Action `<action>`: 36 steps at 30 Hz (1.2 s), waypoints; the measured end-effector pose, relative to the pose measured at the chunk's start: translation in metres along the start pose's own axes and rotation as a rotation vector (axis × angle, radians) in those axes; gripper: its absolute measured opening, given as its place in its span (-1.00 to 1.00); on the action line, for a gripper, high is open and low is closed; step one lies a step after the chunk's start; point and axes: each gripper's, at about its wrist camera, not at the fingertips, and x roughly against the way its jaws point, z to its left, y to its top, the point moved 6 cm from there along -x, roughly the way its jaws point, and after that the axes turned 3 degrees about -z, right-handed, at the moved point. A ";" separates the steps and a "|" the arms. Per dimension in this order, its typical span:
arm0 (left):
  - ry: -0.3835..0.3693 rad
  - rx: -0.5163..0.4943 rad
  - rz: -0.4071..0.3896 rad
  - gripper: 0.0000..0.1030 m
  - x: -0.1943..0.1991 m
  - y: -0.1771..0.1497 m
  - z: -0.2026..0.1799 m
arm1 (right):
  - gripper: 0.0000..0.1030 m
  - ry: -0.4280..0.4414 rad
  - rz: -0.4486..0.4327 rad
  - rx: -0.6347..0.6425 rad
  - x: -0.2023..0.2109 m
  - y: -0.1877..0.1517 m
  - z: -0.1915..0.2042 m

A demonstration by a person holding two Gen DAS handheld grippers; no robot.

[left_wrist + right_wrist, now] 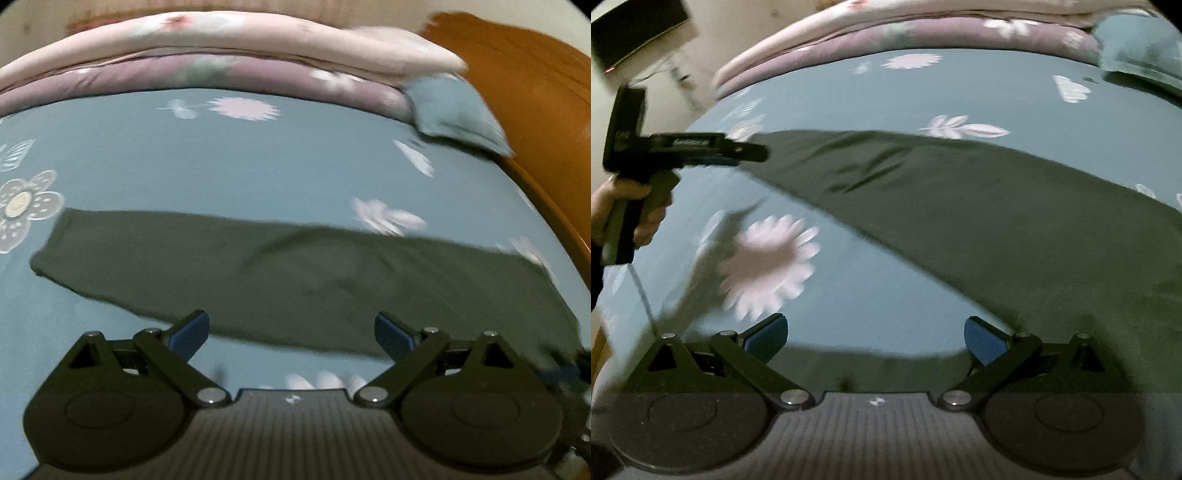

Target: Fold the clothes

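A dark olive garment (pixel 295 280) lies flat as a long strip across the blue floral bedsheet (pixel 221 166). My left gripper (pixel 291 338) hovers over its near edge, jaws wide open, nothing between the blue pads (pixel 190 334). In the right wrist view the garment (pixel 960 206) runs from upper left to the right edge. My right gripper (pixel 875 339) stands open above the sheet, just short of the garment's near border. A hand (pixel 631 210) holds the left gripper (pixel 753 153) at the garment's left end.
Folded pink and mauve quilts (pixel 221 48) lie stacked along the back of the bed, with a blue pillow (pixel 454 110) beside them. An orange wooden headboard (pixel 535 92) stands at the right. A dark screen (pixel 635 29) hangs beyond the bed's left edge.
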 end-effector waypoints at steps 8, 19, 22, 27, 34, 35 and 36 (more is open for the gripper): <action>-0.205 0.008 0.096 0.86 0.033 -0.072 -0.084 | 1.00 0.143 0.087 0.057 0.006 -0.058 0.027; -0.202 0.180 0.212 0.87 0.027 -0.149 -0.092 | 1.00 0.122 0.108 -0.011 0.004 -0.084 0.014; -0.174 0.195 0.164 0.87 0.047 -0.146 -0.086 | 1.00 0.165 0.087 0.003 0.007 -0.076 0.017; -0.130 0.243 0.099 0.87 0.080 -0.152 -0.076 | 1.00 0.211 0.075 0.028 0.002 -0.065 0.021; 0.021 0.396 0.031 0.87 0.112 -0.174 -0.027 | 1.00 0.325 0.113 0.055 -0.015 -0.055 0.035; 0.032 0.429 0.035 0.87 0.111 -0.179 -0.018 | 1.00 0.332 0.116 0.064 -0.019 -0.054 0.037; 0.039 0.455 0.043 0.87 0.109 -0.184 -0.012 | 1.00 0.339 0.120 0.070 -0.023 -0.052 0.039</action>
